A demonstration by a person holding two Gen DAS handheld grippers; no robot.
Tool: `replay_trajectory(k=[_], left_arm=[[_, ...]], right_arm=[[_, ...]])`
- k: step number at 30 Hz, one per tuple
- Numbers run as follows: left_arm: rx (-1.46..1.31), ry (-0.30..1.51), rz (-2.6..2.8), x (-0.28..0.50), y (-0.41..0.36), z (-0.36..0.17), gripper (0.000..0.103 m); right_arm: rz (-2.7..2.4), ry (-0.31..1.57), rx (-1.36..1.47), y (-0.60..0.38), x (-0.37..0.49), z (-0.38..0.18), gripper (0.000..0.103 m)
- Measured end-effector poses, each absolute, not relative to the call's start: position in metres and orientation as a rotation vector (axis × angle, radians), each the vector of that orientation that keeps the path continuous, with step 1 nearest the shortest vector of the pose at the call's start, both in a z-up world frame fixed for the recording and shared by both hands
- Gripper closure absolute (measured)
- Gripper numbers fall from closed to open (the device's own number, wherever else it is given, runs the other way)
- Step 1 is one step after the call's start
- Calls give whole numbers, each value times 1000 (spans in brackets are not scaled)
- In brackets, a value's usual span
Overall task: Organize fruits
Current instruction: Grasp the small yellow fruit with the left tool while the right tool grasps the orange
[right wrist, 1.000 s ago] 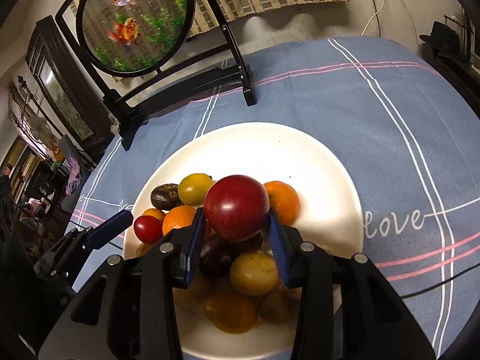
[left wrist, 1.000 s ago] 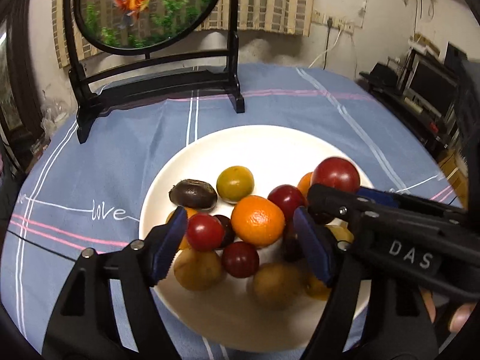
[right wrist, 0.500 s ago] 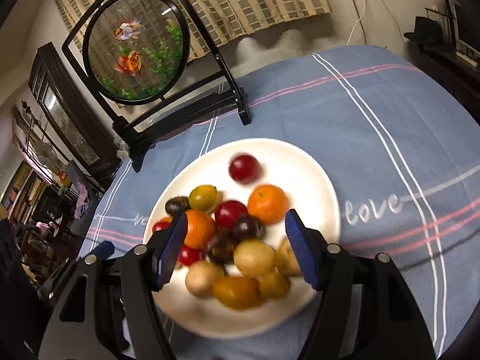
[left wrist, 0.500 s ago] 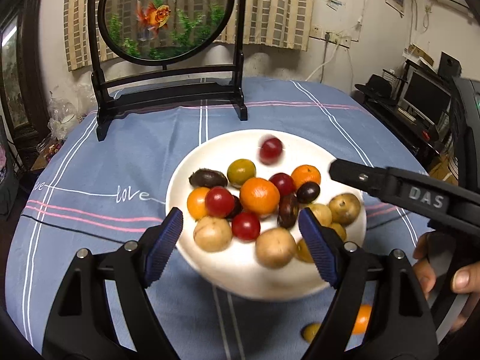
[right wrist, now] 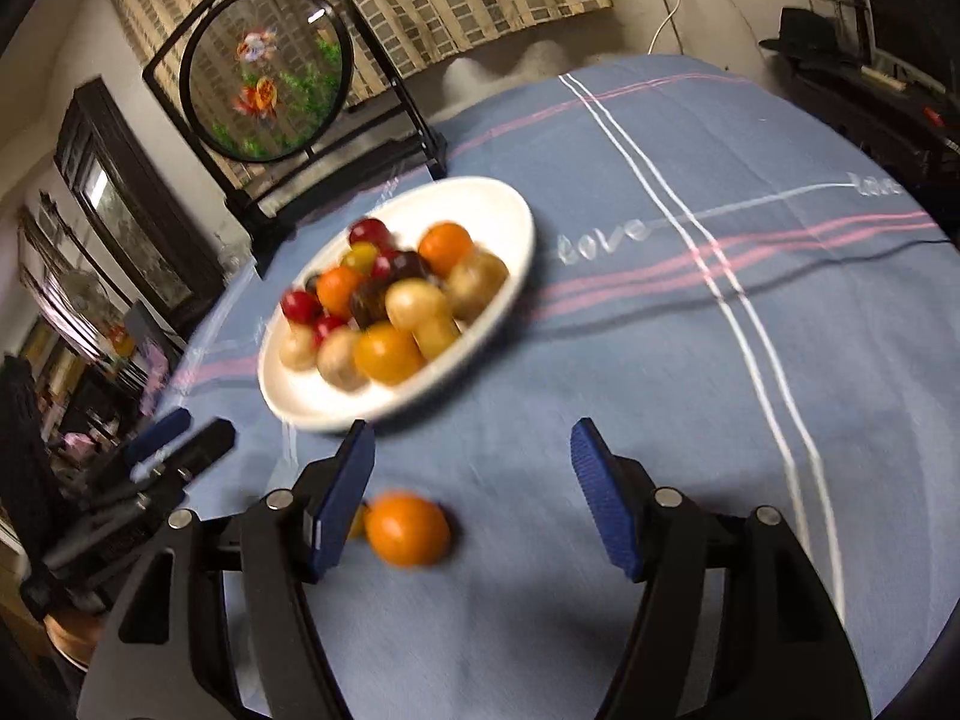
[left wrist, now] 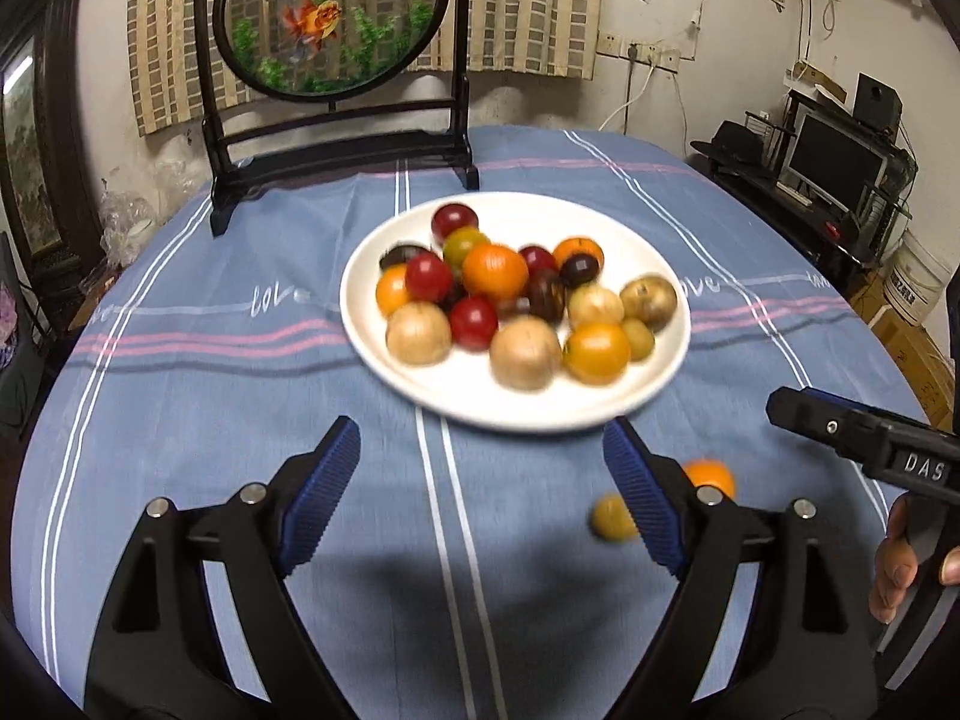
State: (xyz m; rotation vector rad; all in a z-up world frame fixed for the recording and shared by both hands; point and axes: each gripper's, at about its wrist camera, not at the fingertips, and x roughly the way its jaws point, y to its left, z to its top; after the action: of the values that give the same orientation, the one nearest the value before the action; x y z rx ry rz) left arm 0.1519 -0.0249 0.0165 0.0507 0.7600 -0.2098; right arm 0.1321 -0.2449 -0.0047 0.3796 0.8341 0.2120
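A white plate (left wrist: 540, 414) piled with several red, orange, yellow and dark fruits sits mid-table. A dark red plum (left wrist: 454, 221) lies at its far side. My left gripper (left wrist: 477, 438) hovers over the cloth in front of the plate; its jaws are opening, with nothing between them. The right gripper (right wrist: 471, 438) is open and empty, also short of the plate (right wrist: 336, 414). A loose orange (right wrist: 408, 528) lies on the cloth by its left finger, with a small yellow fruit (right wrist: 358, 521) partly hidden behind that finger. Both also show in the left wrist view: orange (left wrist: 711, 477), yellow fruit (left wrist: 609, 519).
A round goldfish screen (left wrist: 336, 18) on a black stand occupies the table's far side. The blue striped tablecloth (left wrist: 180, 390) covers a round table. Shelves with a monitor (left wrist: 834, 162) stand to the right. A person's hand (left wrist: 900, 564) holds the right gripper.
The right gripper opened and let go of the dark red plum, which now lies on the plate. Both grippers drew back from the plate, bringing the loose orange and yellow fruit into view.
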Motion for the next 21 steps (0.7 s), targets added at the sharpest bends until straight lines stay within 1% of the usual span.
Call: replay_trajectory(k=[6, 12, 21], left_arm=[[96, 751, -184, 120, -23, 7, 16], [91, 764, -181, 102, -19, 0, 16], [64, 824, -159, 103, -8, -19, 15]], right_arm=[[194, 830, 216, -229, 101, -10, 35], [197, 830, 144, -218, 87, -15, 35], [184, 855, 49, -196, 91, -21, 35]])
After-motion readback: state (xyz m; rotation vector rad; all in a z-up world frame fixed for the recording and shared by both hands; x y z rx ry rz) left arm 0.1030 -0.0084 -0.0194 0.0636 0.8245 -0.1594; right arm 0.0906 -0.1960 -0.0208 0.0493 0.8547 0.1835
